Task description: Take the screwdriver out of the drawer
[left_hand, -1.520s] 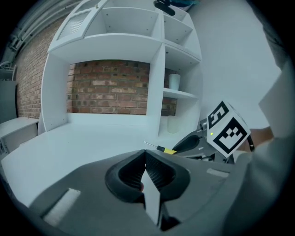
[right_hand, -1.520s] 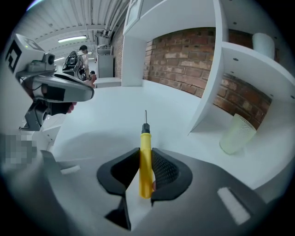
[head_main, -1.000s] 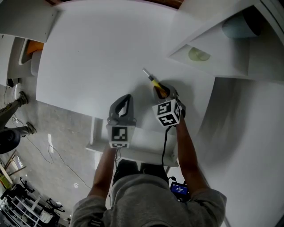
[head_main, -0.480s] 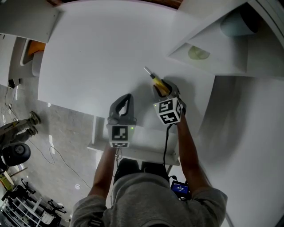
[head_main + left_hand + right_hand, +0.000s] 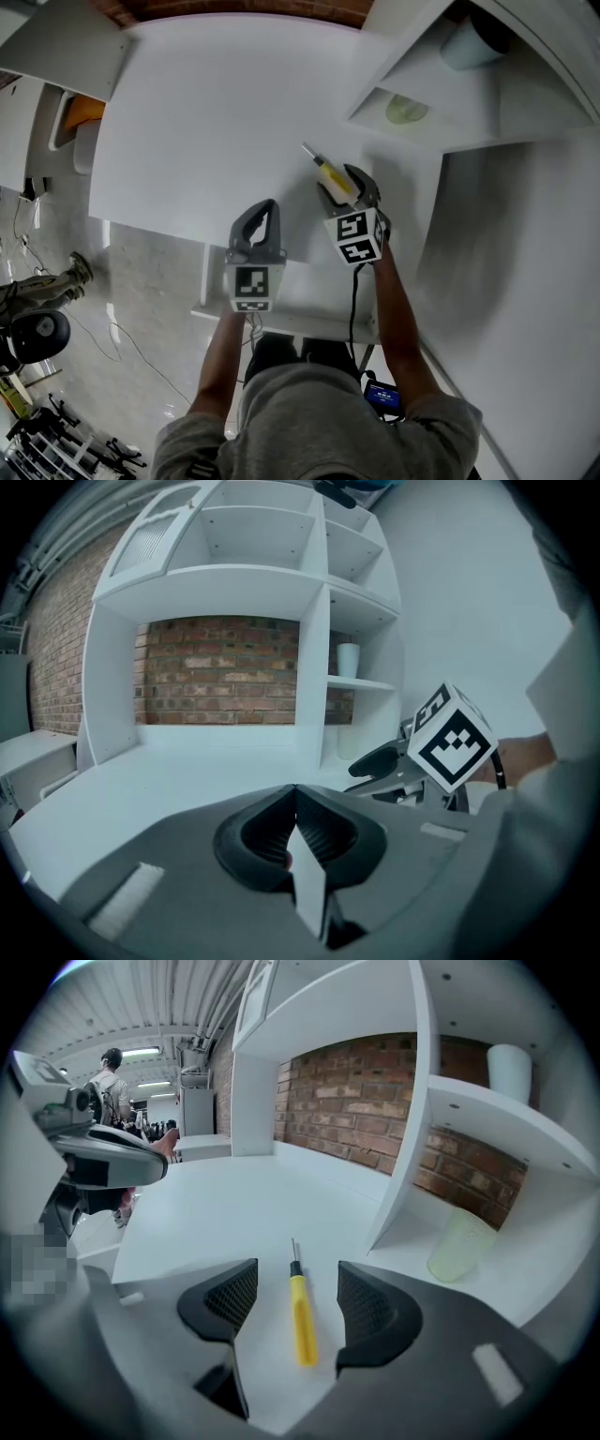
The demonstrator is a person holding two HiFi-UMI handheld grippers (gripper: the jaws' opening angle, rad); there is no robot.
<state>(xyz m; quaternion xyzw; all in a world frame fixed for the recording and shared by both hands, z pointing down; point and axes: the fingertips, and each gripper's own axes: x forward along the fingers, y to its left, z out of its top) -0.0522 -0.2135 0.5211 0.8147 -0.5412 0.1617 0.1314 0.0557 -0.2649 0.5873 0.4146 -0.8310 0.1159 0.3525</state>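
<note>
The right gripper [image 5: 298, 1283] has just been opening its jaws, and they now stand wide apart, one on each side of the screwdriver [image 5: 302, 1321], with neither pad touching it. The screwdriver lies flat on the white desktop [image 5: 216, 1213] in the middle of the gap. Its yellow handle sits deep between the jaws, toward the gripper body, and its thin metal shaft reaches out past the jaw tips, pointing away from the gripper. The head view shows the same: the right gripper [image 5: 345, 187] hangs over the screwdriver [image 5: 328, 172], whose shaft sticks out ahead of the jaws across the desktop [image 5: 206, 122]. Beyond the right-hand jaw and further ahead, a pale green cup [image 5: 459, 1246] stands in the lowest bay of a white shelf unit [image 5: 412, 1147], in front of a brick wall [image 5: 347, 1101]. The left gripper [image 5: 295, 791] has its jaws pressed together, the ribbed pads meeting along a single line. From these shut jaws, the right gripper's marker cube [image 5: 452, 742] shows off to the right and slightly ahead. In the head view the left gripper [image 5: 265, 208] sits just beside the right one, apart from the screwdriver.
</note>
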